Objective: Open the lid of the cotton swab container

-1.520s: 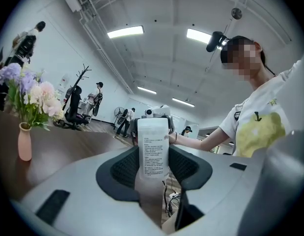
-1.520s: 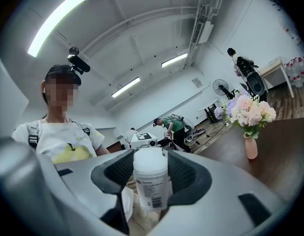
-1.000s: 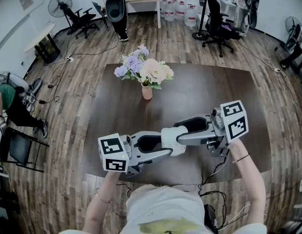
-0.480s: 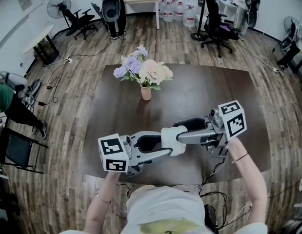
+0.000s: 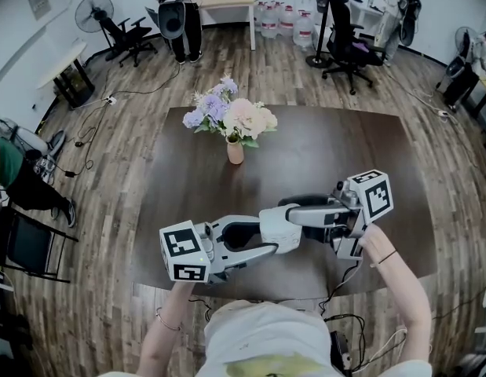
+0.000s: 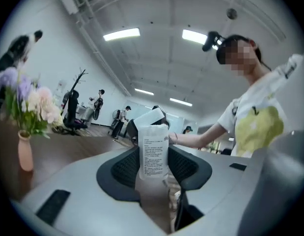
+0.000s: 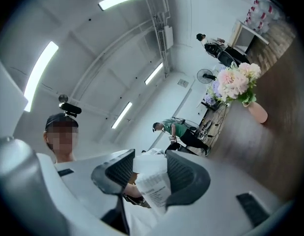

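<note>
Right gripper [image 5: 299, 213] is the one that's shifted since a second back. Its marker cube has slid a bit left and lower, and the whole tool has rolled flatter, so its jaws now reach in more level from the right. Left gripper [image 5: 266, 236] has barely budged, maybe sunk a touch toward the near edge of the dark brown wooden table [image 5: 384, 155].

Both tongs are on the same thing, the white cylindrical plastic cotton swab container [image 5: 280, 228] with a printed label. It's held up off the table over the near side, right in front of the person.

In the left gripper view the ribbed black pads sit on either side of the labelled body and are squeezing in on it. So that one's clenched on the container and acting as the anchor.

In the right gripper view the pads are closing too, with the container's other end between them and touching both. Looks like the cap end to me, which makes sense: one tool holds the body so it can't spin or slip, the other works the cap.

The lid [image 6: 151, 116] looks tilted in the left gripper view, but I honestly can't tell if it's popped or just angled by the lens. My guess is we're at the grab-and-pry stage, not done.

Pink vase of pastel flowers [image 5: 235, 149] sits well apart on the far side, out of the way.
</note>
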A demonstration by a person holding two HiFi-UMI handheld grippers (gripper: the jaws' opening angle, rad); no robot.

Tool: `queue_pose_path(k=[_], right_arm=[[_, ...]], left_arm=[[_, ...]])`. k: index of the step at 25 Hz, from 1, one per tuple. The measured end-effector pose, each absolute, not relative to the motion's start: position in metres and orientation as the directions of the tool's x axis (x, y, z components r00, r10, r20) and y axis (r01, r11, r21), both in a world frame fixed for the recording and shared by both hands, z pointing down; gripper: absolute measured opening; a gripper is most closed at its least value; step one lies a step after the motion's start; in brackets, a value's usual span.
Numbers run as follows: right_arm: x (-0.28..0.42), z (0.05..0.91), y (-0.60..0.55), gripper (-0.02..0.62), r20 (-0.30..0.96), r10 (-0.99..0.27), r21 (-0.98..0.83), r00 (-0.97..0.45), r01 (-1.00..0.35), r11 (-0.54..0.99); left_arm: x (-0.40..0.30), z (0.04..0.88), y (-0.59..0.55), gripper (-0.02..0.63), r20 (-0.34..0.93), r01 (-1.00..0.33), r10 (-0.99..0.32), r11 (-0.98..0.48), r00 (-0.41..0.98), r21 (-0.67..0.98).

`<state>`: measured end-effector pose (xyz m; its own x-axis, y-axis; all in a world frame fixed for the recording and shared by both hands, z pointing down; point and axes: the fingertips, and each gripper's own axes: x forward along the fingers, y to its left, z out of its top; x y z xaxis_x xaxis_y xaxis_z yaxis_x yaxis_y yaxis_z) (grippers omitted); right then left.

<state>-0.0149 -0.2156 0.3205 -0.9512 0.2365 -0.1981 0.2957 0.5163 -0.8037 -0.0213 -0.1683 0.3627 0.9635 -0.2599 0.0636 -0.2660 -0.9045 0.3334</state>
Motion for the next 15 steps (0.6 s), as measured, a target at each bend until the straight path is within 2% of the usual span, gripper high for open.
queue_pose_path(k=[6, 10, 15], right_arm=[[-0.022, 0.326, -0.225, 0.207, -0.212, 0.227, -0.922, -0.95, 0.272, 0.275], [-0.026, 0.33, -0.23, 0.207, -0.239, 0.22, -0.958, -0.946, 0.267, 0.106], [-0.025, 0.338, -0.231, 0.207, -0.257, 0.2, -0.964, -0.945, 0.265, 0.016]], left_arm=[[-0.026, 0.367, -0.168, 0.195, 0.152, -0.32, -0.304, -0.942, 0.941, 0.099], [-0.028, 0.37, -0.168, 0.195, 0.173, -0.316, -0.302, -0.947, 0.937, 0.059], [-0.028, 0.376, -0.167, 0.195, 0.202, -0.317, -0.303, -0.948, 0.931, 0.04]])
